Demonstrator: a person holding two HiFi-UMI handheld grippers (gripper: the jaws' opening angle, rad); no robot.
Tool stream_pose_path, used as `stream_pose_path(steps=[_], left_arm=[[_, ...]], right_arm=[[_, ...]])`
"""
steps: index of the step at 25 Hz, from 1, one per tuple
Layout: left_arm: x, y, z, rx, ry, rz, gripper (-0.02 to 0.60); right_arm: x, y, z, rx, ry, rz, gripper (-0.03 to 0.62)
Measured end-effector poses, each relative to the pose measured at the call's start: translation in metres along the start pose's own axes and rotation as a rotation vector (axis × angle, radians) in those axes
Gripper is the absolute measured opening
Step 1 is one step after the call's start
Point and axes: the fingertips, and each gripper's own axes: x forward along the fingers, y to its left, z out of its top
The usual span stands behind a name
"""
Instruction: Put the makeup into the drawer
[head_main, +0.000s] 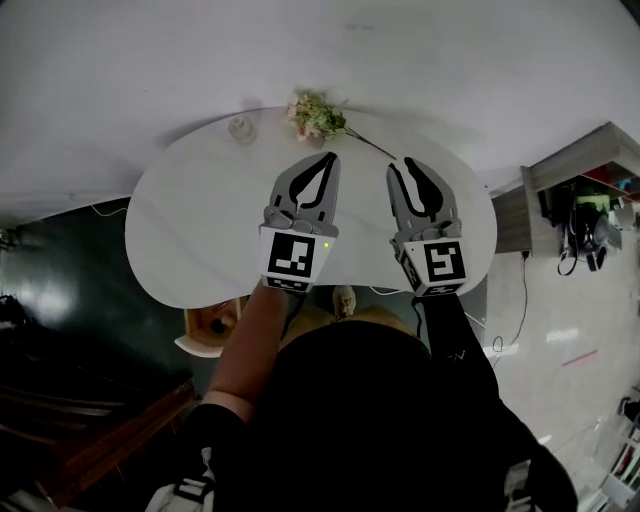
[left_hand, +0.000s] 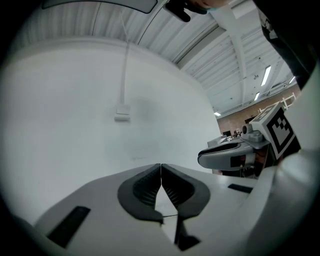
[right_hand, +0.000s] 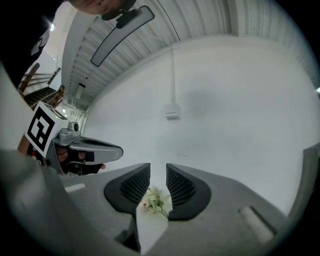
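Across the white table (head_main: 200, 220) I see only flowers (head_main: 315, 113), no makeup or drawer, so nothing's started: my left gripper (head_main: 326, 158) is closed and empty, my right gripper (head_main: 405, 165) parted and empty.

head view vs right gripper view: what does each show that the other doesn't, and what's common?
Head view only: the whole rounded outline of the white table, a small glass item at its far edge, and the dark floor. Right gripper view only: a wall box with a cable run above it, and the ribbed ceiling. Both: the flowers, the left gripper and the right gripper, whose jaws stand apart and grip nothing.
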Motion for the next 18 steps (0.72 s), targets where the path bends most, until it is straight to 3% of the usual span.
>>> stream_pose_path(steps=[6, 13, 18], left_arm=[[0.019, -0.014, -0.001, 0.007, 0.006, -0.034, 0.009], [0.020, -0.017, -0.007, 0.027, 0.047, -0.040, 0.009], [0.018, -0.016, -0.008, 0.054, 0.065, -0.033, 0.009]], right_arm=[[-0.001, -0.032, -0.025, 0.011, 0.065, -0.056, 0.095], [-0.004, -0.054, -0.159, 0.114, 0.390, -0.109, 0.095], [-0.019, -0.062, -0.242, 0.118, 0.601, -0.127, 0.095]])
